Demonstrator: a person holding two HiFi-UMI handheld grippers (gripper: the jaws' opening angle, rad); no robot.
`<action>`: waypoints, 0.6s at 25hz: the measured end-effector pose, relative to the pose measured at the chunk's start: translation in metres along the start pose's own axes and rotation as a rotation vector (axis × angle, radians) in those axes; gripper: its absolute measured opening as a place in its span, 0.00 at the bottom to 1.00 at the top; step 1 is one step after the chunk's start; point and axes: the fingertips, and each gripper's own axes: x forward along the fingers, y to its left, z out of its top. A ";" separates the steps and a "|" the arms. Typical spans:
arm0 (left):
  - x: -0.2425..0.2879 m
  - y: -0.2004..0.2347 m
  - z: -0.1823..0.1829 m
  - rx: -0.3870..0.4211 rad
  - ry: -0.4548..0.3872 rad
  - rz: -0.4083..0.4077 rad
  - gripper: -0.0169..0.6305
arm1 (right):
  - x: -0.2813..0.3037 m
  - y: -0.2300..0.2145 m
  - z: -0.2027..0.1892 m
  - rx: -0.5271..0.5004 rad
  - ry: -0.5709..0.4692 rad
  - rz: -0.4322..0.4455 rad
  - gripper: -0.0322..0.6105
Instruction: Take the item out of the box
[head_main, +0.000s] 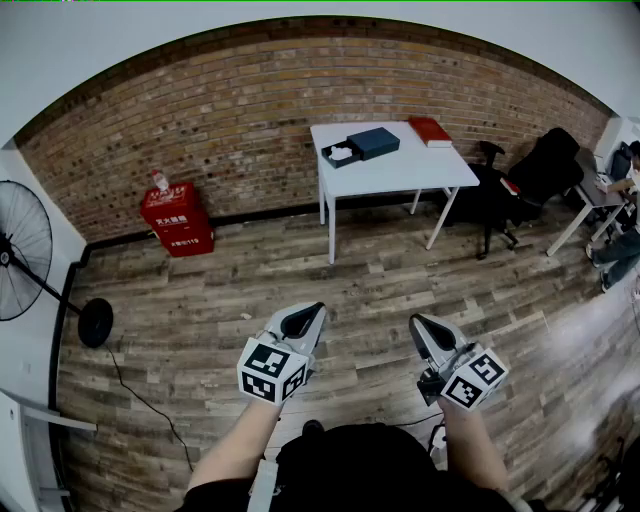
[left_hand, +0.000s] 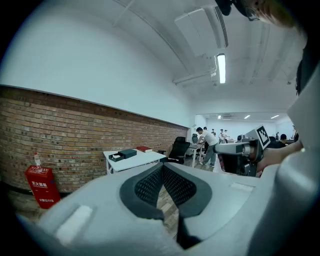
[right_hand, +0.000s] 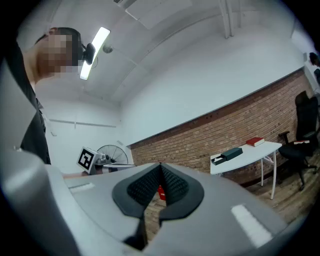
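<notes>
Far across the room stands a white table (head_main: 400, 176). On it lies an open dark box (head_main: 341, 154) with a white item (head_main: 343, 153) inside, and its dark lid (head_main: 374, 142) rests right beside it. My left gripper (head_main: 316, 310) and right gripper (head_main: 416, 321) hover side by side over the wooden floor, well short of the table. Both are shut with nothing between the jaws. The left gripper view shows its tips (left_hand: 162, 166) meeting, with the box (left_hand: 117, 156) small in the distance. In the right gripper view the tips (right_hand: 160, 165) also touch, and the box (right_hand: 218, 160) lies far off.
A red book (head_main: 430, 131) lies at the table's back right. A black office chair (head_main: 540, 165) and a desk with seated people (head_main: 620, 200) are at the right. A red fire-equipment box (head_main: 178, 218) stands against the brick wall, a floor fan (head_main: 20, 260) at the left.
</notes>
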 end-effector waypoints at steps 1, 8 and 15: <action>-0.005 0.002 0.003 0.002 -0.006 -0.002 0.04 | -0.001 0.005 -0.002 0.000 0.006 -0.001 0.05; -0.021 0.020 0.012 -0.029 -0.057 0.041 0.04 | -0.003 0.014 -0.008 -0.013 0.032 -0.023 0.05; -0.027 0.041 0.015 -0.041 -0.068 0.095 0.04 | -0.009 0.003 -0.019 -0.040 0.075 -0.054 0.05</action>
